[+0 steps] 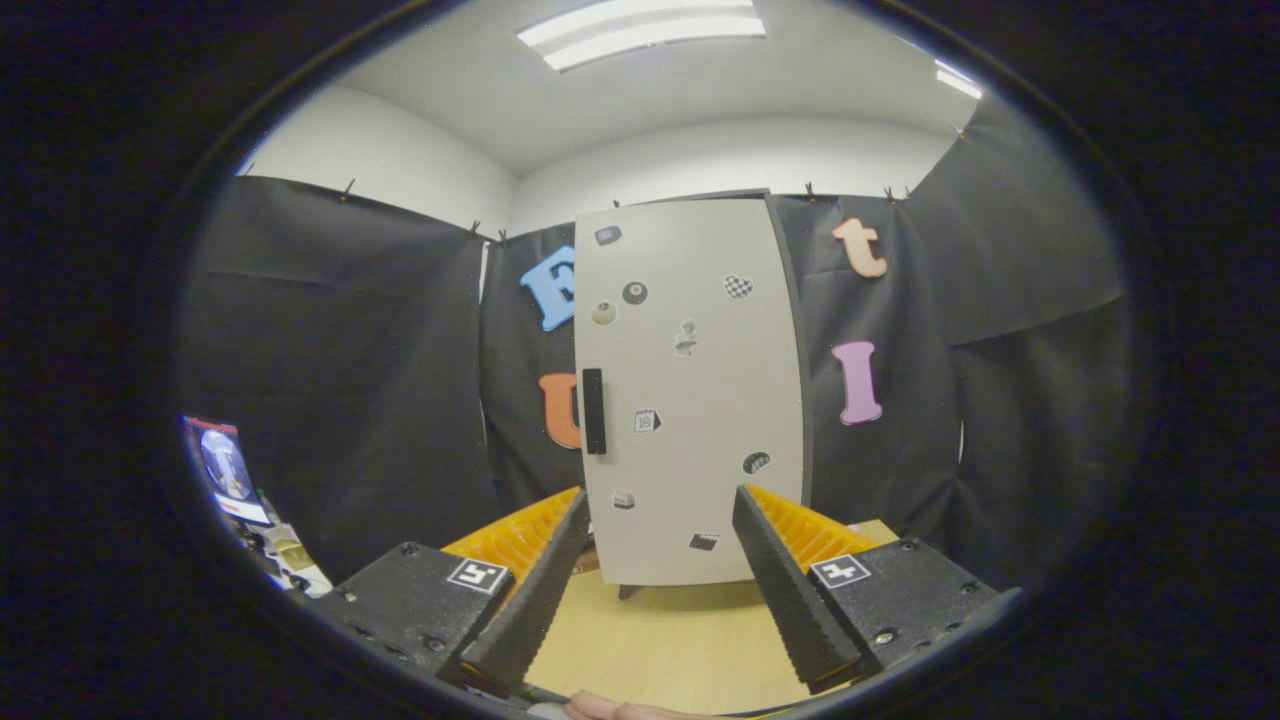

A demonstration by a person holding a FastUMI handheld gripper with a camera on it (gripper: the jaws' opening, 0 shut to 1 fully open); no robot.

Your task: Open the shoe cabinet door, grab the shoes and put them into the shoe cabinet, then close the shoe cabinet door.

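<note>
A tall pale grey shoe cabinet [690, 400] stands upright on the wooden table [660, 640], straight ahead beyond my fingers. Its door is closed, with several small stickers on the front and a dark vertical handle [594, 411] on the left edge. My gripper [660, 505] is open, held back from the cabinet, with nothing between its fingers; the cabinet's lower part shows in the gap between them. A bit of a hand [620, 710] shows at the very bottom.
Black cloth walls surround the booth behind and beside the cabinet. To the far left, beyond the table, a small lit screen [225, 470] and some clutter [285, 560] sit low down. Bare table surface lies between my fingers and the cabinet's foot.
</note>
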